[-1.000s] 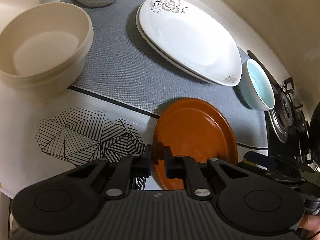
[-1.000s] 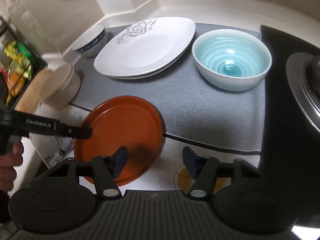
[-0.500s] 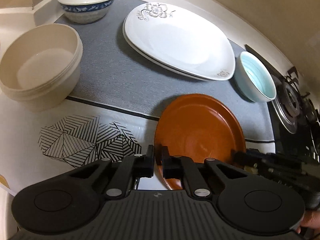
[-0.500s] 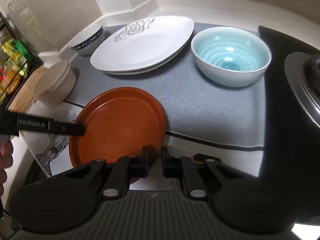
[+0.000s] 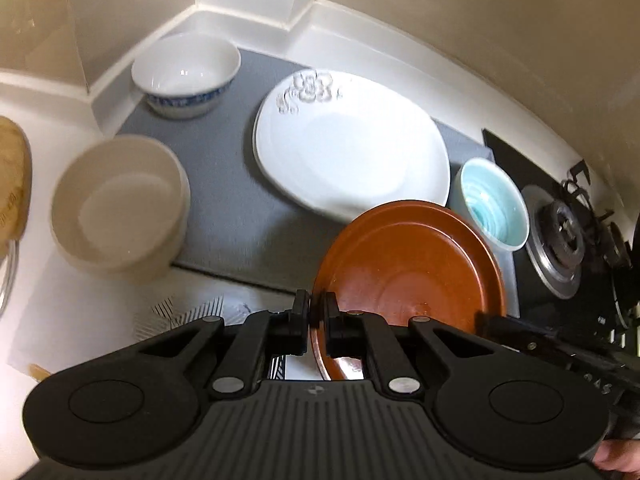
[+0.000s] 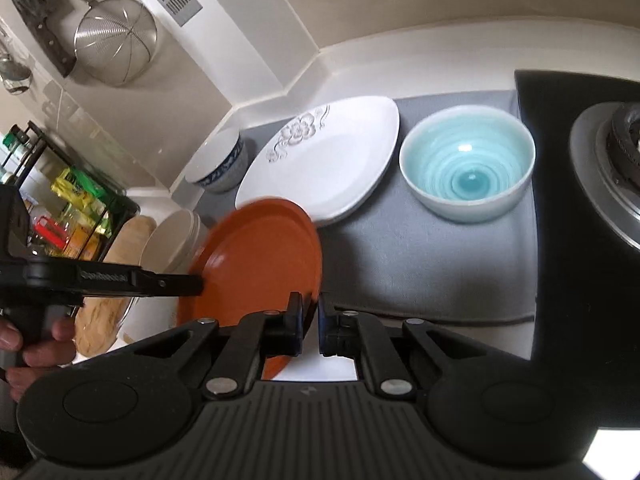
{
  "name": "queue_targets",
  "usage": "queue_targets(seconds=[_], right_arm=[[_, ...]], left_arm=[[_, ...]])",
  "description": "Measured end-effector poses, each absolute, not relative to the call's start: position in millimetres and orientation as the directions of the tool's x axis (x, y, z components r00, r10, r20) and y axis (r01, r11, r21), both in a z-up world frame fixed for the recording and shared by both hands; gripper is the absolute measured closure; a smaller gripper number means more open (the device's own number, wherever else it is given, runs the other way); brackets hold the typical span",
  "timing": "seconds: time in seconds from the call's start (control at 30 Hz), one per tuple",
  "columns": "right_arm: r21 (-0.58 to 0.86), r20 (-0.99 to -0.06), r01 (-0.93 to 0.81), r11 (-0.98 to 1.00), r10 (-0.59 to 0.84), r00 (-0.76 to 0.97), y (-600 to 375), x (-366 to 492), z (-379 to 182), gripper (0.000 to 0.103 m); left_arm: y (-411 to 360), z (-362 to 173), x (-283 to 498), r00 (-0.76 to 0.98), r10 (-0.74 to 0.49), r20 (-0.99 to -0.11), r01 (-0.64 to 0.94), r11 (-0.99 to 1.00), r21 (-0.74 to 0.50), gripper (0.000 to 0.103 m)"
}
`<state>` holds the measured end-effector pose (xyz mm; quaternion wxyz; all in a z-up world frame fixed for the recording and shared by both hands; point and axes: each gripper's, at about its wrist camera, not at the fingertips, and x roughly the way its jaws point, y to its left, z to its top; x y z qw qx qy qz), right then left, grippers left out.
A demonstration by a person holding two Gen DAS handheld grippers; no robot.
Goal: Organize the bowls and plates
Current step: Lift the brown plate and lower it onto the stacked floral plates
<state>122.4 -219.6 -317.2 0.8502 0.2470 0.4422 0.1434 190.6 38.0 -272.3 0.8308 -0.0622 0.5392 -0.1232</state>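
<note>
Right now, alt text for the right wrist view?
The right gripper and left gripper both pinch the rim of a round orange-brown plate, tilted above the counter. Behind it on a grey mat sit a white flowered plate and a light-blue ceramic bowl.

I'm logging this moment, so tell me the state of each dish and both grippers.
Orange plate: lifted, tilted, gripped at two rim spots.
Left gripper: shut on its rim.
Right gripper: shut on its rim.
White plates: stacked on mat.
Teal bowl: upright, empty.
Blue-patterned bowl: upright, empty.
Beige bowl: upright, empty.
</note>
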Motion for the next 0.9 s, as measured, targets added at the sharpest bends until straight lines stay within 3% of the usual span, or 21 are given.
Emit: queue_targets(seconds=[0.43, 0.9], right_arm=[[0.516, -0.689, 0.039, 0.856, 0.387, 0.613, -204.9, 172.3, -284.8, 0.097], [0.393, -0.764, 0.156, 0.906, 0.227, 0.603, -189.0, 249.1, -308.2, 0.098]], left_arm=[[54.2, -244.7, 250.3, 0.352, -0.347, -0.869, 0.185, 0.936, -0.299, 0.095], [56.6, -292.7, 361.9, 0.212, -0.406, -0.889, 0.171, 0.911, -0.375, 0.095]])
